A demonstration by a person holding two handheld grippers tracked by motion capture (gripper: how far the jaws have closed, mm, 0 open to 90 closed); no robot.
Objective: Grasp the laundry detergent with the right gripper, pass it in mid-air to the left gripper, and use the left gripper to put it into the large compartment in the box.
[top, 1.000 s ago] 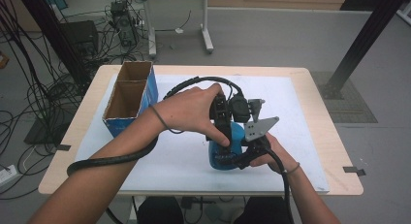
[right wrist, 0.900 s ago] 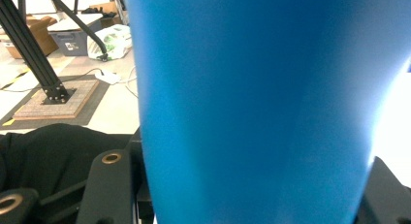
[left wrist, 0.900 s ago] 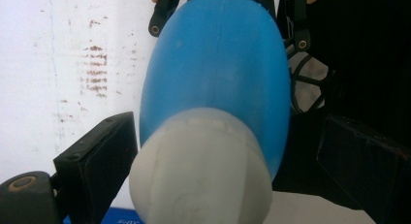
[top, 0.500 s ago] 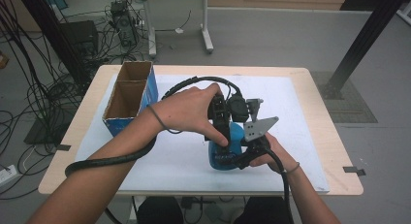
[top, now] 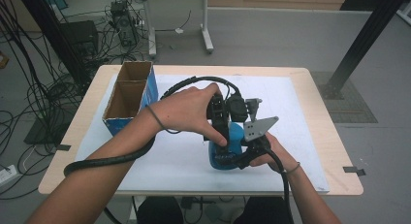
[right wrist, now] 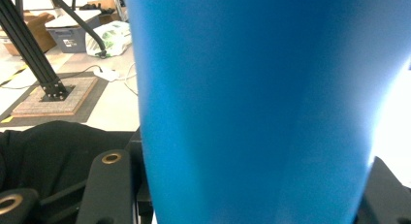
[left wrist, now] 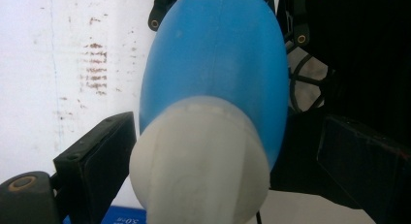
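A blue bottle [top: 233,136] with a white cap [left wrist: 198,151] stands upright on the white mat, right of the table's middle. My right gripper [top: 242,156] holds it low on the body from the near right; in the right gripper view the blue wall [right wrist: 261,107] sits tight between the two black jaws. My left gripper [top: 220,121] comes down from above onto the bottle's top. In the left gripper view the white cap sits between the jaws, both pads against it. The left hand hides the cap in the high view.
An open cardboard box with blue sides [top: 128,95] stands at the table's left, its two compartments empty. The white mat [top: 300,112] covers most of the wooden table [top: 334,136]. A thick black cable [top: 111,161] trails off the left arm. Cables and desk legs lie on the floor beyond.
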